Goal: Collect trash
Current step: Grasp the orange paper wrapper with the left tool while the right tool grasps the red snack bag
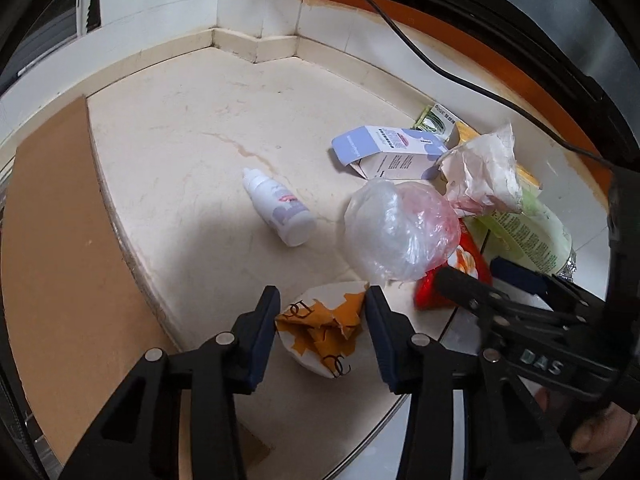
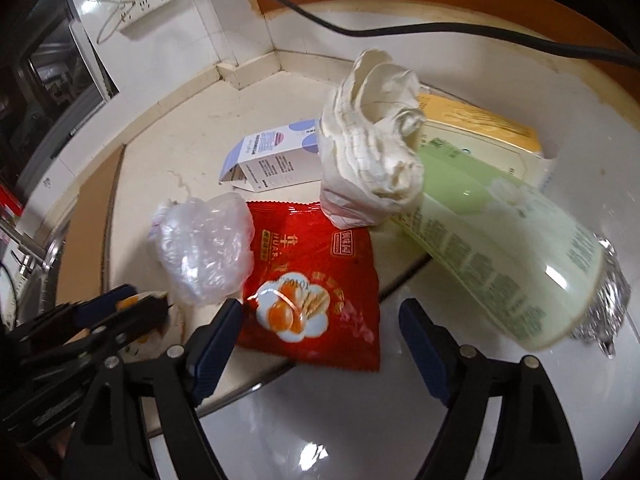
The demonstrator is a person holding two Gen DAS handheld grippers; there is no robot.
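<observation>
The left tongs [image 1: 322, 322] sit around a crumpled paper wrapper [image 1: 320, 332], white with orange-brown patches. One pad touches its left edge and the other its upper right corner, so the tongs are pinching the wrapper. It lies on the cream worktop [image 1: 180, 160] near the rounded front edge.

The right tongs [image 2: 320, 332] are spread wide with nothing between the pads. They hang over the near edge of a red snack packet [image 2: 316, 280], which lies flat on the worktop.

Taking the red packet as the landmark: a clear crumpled plastic bag [image 2: 204, 248] touches its left side. Left of that bag, the left tongs and the wrapper show at the picture's edge. Behind the packet stands a wad of white tissue [image 2: 372, 148], and behind and left of it lies an open white-and-lilac carton [image 2: 272, 156]. To its right a pale green bottle [image 2: 500, 248] lies on its side, with crumpled foil [image 2: 608, 308] at the bottle's near end and a yellow box [image 2: 480, 124] behind it.

In the left view a small white bottle [image 1: 280, 208] lies on its side, left of the plastic bag and apart from it. A brown board [image 1: 52, 240] lies left of the worktop.
</observation>
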